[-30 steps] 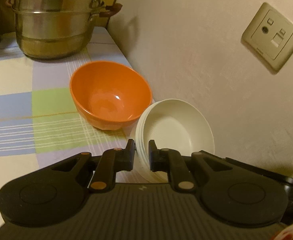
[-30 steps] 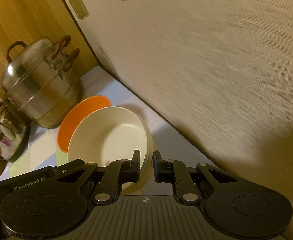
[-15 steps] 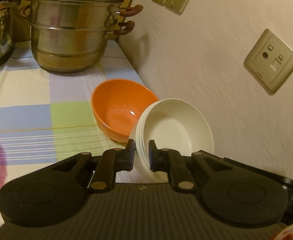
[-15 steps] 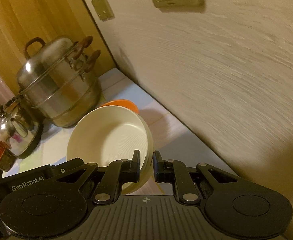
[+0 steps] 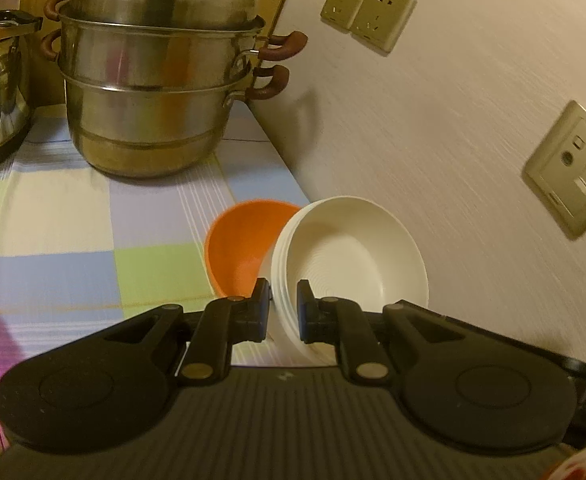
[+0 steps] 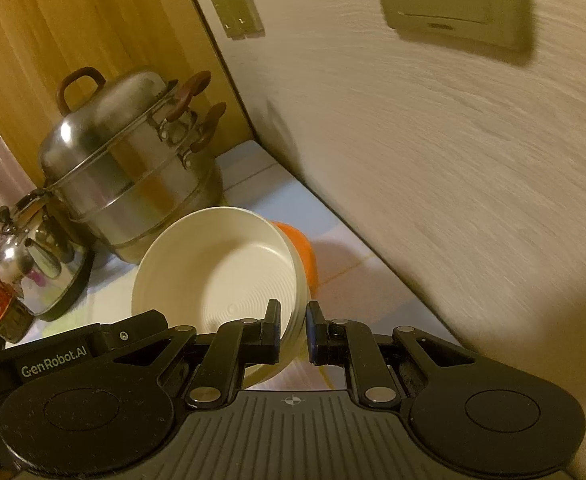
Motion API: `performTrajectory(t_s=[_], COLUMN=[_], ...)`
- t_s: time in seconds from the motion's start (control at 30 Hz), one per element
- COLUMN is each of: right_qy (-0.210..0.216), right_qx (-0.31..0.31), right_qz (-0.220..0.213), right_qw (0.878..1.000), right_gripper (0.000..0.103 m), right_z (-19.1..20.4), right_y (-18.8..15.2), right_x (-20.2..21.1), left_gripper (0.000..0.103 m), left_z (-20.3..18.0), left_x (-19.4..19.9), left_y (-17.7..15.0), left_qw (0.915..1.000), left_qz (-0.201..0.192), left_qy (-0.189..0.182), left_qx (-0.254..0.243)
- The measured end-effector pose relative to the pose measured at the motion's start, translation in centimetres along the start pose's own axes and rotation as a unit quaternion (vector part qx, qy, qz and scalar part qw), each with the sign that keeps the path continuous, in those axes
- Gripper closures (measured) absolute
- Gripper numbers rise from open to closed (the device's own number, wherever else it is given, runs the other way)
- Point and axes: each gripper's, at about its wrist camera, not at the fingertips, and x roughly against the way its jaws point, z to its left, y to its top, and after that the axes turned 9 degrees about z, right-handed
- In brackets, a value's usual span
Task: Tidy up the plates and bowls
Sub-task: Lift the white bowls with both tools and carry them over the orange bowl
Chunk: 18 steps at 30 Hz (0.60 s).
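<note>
White plates (image 5: 349, 252), stacked, being gripped at opposite rims by left gripper (image 5: 284, 308) and right gripper (image 6: 293, 326); tilting, hanging just above orange bowl (image 5: 241, 248).

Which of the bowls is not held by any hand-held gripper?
The orange bowl. It stands free on the checked cloth, while both hand-held grippers, left and right, clamp the rim of the white bowl stack.
</note>
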Motion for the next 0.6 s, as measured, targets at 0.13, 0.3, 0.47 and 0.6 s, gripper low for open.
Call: performTrajectory(t_s=[0.13,0.3,0.47,0.6], right_qy=[0.000,0.000,-0.005,-0.009], right_qx=[0.004,0.004,0.010,0.015], right_qz=[0.001,0.012,0.020,0.030], right_qw=[1.000,1.000,1.000,0.999], right_gripper=[0.090,0.090,0.090,0.090], right_z=[0.5,0.9,1.2,1.3], right_y=[1.4,2.8,3.6,4.0], right_x=[-1.4,-3.7,-5.8,-7.5], left_gripper=[0.091,0.091,0.091,0.091], left_z=[0.8,1.5,2.5,3.2], left_x=[-1.2,-2.8,-4.7,-6.1], left_y=[1.4,2.8,3.5,3.6], left_qw=[1.0000,0.9999,0.9996,0.9991], left_qz=[0.002,0.010,0.021,0.035], left_qy=[-0.001,0.006,0.009,0.012], left_qx=[0.010,0.012,0.019,0.023])
